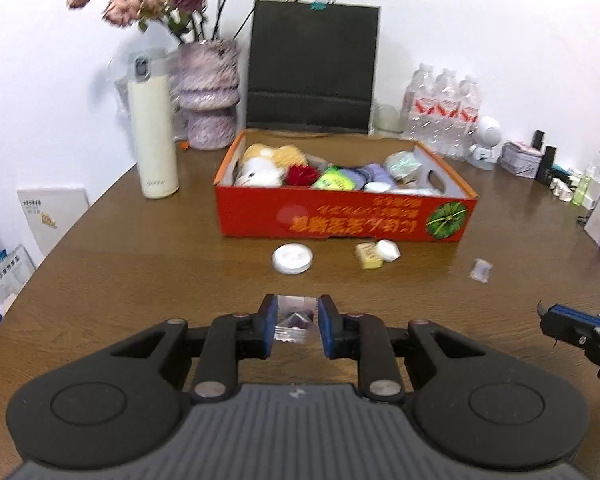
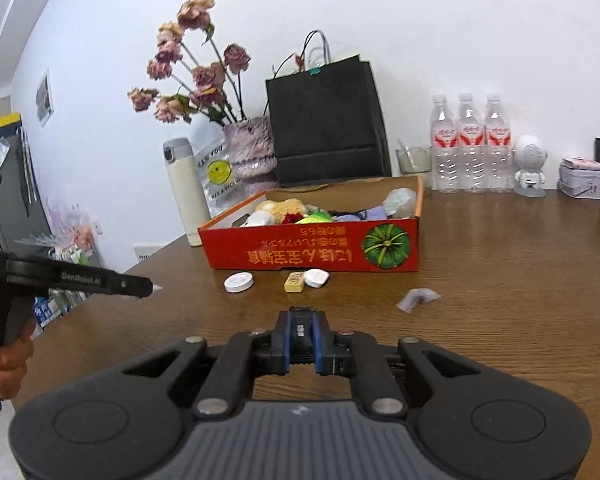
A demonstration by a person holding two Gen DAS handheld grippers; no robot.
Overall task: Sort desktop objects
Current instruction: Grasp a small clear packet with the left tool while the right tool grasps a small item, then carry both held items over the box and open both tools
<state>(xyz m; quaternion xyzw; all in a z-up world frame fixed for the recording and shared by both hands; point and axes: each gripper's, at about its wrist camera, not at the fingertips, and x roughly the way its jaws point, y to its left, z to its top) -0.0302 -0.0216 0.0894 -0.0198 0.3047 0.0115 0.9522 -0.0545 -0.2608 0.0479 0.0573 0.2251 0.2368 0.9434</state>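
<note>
**Both tools loaded**

The left tool [image 1: 299, 322] clamps a clear plastic packet [image 1: 294, 320] above the worktop [image 1: 140, 264]. The right tool [image 2: 302, 336], nearly closed, grips a small dark block [image 2: 301, 330]. The red box [image 1: 340, 220] sits ahead.

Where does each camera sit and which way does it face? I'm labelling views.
Left wrist: behind the left claw, shut on a clear packet; faces the red box; right claw at the right edge.
Right wrist: behind the shut right claw; faces the box from further right; a hand shows.
Shared: box, black bag, white lid.
</note>
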